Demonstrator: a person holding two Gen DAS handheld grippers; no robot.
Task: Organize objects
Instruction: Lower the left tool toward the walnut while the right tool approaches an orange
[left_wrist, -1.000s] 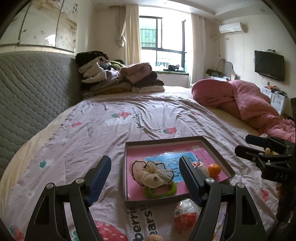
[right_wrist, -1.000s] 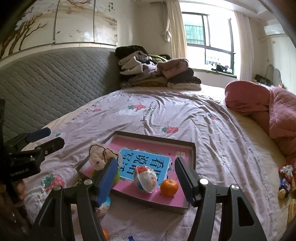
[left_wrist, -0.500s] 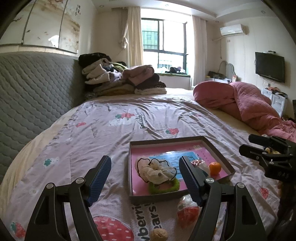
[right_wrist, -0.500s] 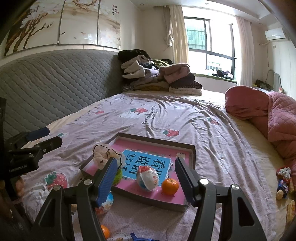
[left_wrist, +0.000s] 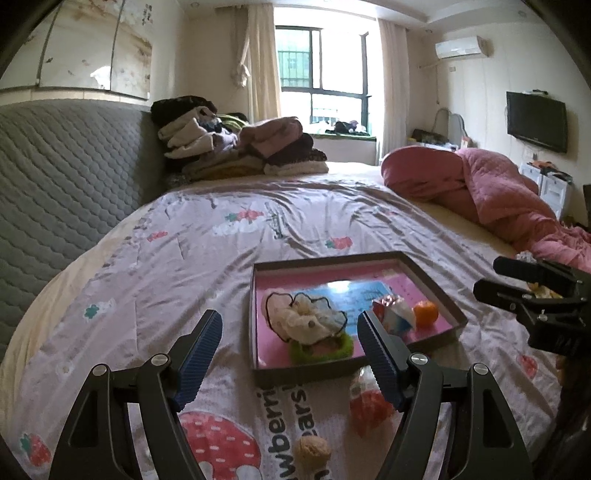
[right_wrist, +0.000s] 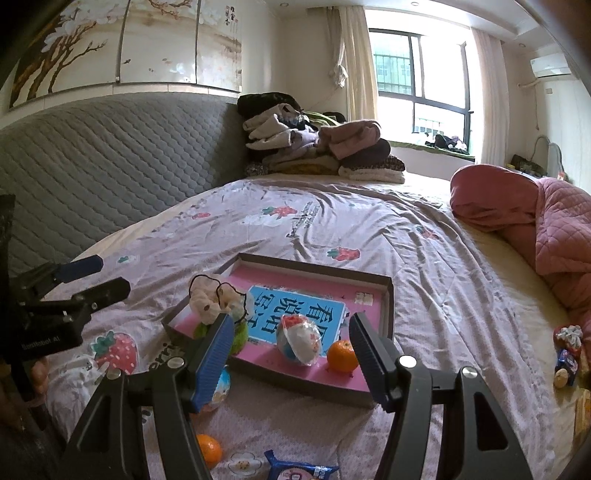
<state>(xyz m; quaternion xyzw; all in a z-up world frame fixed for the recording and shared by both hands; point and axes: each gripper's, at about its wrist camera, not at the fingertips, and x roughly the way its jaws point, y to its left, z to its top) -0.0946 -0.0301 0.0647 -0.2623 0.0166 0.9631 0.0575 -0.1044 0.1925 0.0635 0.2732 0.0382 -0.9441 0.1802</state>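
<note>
- One shallow tray (right_wrist: 384, 295), pink inside with a blue card on its floor, on the bed (right_wrist: 369, 229).
- In the tray: one cream scrunchie (left_wrist: 306, 317) on top of one green scrunchie (left_wrist: 321, 349) at the left end; one wrapped egg toy (right_wrist: 299, 339); one small orange (right_wrist: 342, 355) just beside the egg.
- On the sheet outside the tray: a second wrapped egg (left_wrist: 369, 406) near the tray's front edge; a second orange (right_wrist: 208, 448); one beige yarn ball (left_wrist: 314, 452); one blue snack packet (right_wrist: 299, 470), cut off by the frame edge.
- More small wrapped items (right_wrist: 567, 350) well apart at the right edge of the bed; count unclear.
- Left gripper (left_wrist: 290, 354): fingers spread wide, nothing between them, hovering over the sheet in front of the tray, touching nothing.
- Right gripper (right_wrist: 291, 354): fingers spread about as wide, empty, above the tray's front edge; no contact seen.
- One pile of folded clothes (right_wrist: 317, 147) by the headboard; one pink quilt (right_wrist: 535, 221) bunched at the right.
</note>
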